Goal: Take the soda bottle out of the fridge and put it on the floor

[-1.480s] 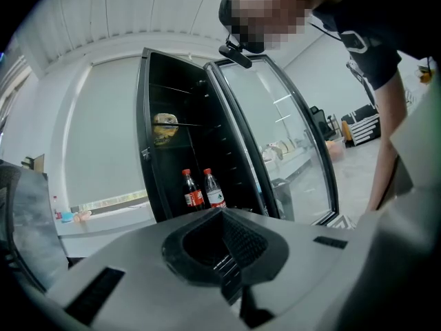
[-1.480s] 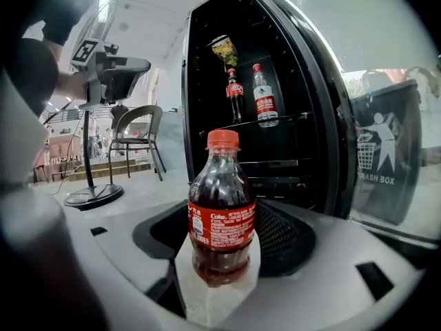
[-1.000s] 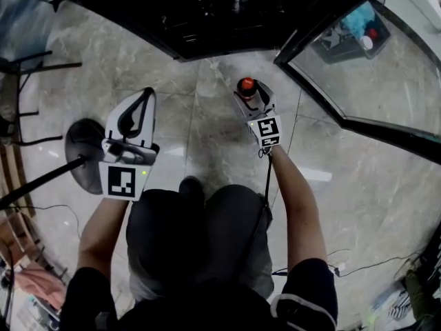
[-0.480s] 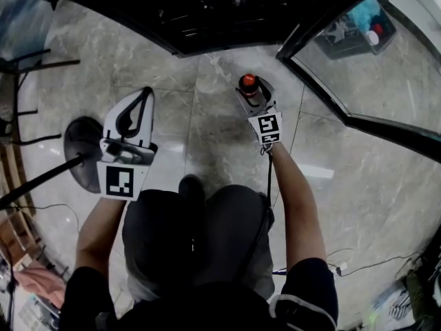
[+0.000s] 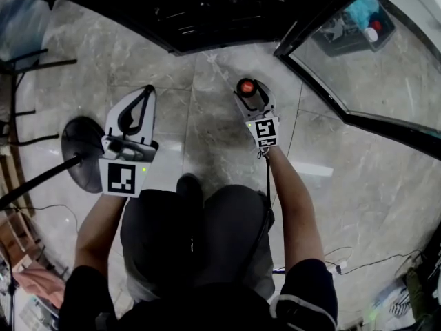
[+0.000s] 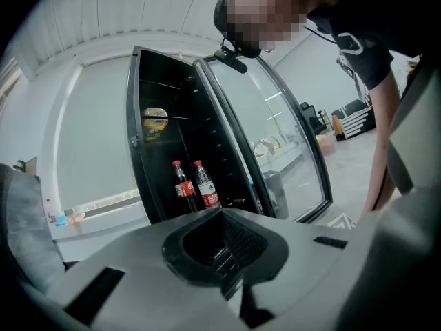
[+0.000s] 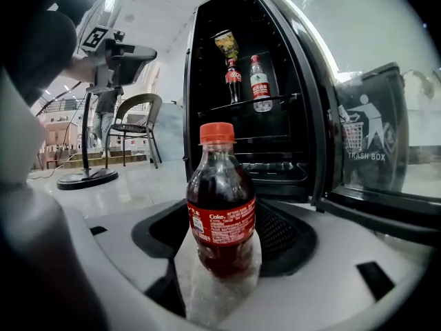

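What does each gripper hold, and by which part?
The right gripper holds the soda bottle upright by its lower body, below the label. The left gripper is shut and holds nothing.

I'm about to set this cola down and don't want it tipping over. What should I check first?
1. Grip: right tongs shut on the soda bottle: ok.
2. Bottle upright, red cap on: ok.
3. Landing spot: floor under the bottle bare: ok.
4. Bottle base touching the floor: cannot tell, the tongs hide it.
5. Other hand: left tongs empty, off to the side: ok.
6. Open fridge door clear of the bottle: ok.
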### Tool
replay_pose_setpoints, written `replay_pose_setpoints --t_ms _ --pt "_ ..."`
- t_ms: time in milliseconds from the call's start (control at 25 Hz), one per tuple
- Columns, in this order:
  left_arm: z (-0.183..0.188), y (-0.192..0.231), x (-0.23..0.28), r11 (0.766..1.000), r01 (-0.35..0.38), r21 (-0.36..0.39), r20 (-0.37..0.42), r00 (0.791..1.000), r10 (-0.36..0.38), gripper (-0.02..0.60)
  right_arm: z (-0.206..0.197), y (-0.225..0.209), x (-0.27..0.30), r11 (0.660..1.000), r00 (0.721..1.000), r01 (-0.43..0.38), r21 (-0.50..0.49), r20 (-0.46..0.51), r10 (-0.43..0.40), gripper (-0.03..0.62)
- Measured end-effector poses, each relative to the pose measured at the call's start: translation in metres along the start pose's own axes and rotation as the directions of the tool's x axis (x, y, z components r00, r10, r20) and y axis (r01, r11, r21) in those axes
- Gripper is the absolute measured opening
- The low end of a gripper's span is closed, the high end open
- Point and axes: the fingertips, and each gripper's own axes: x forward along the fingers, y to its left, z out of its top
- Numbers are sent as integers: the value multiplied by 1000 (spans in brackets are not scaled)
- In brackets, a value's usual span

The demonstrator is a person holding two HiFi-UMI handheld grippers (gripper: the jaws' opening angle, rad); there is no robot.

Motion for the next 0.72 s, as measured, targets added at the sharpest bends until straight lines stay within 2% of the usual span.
replay_pose_setpoints --t_ms 280,560,720 --pt "-6 -4 1 1000 15 8 -7 1000 -15 23 -1 -1 -6 1000 1000 22 16 -5 -22 311" --pt "-10 -4 1 1000 17 -7 -7 1000 -17 23 2 -1 -41 997 998 65 34 -7 -64 307" --pt "-13 -6 2 1000 24 -12 -6 1000 -24 23 23 -1 -66 996 997 74 41 27 -76 255"
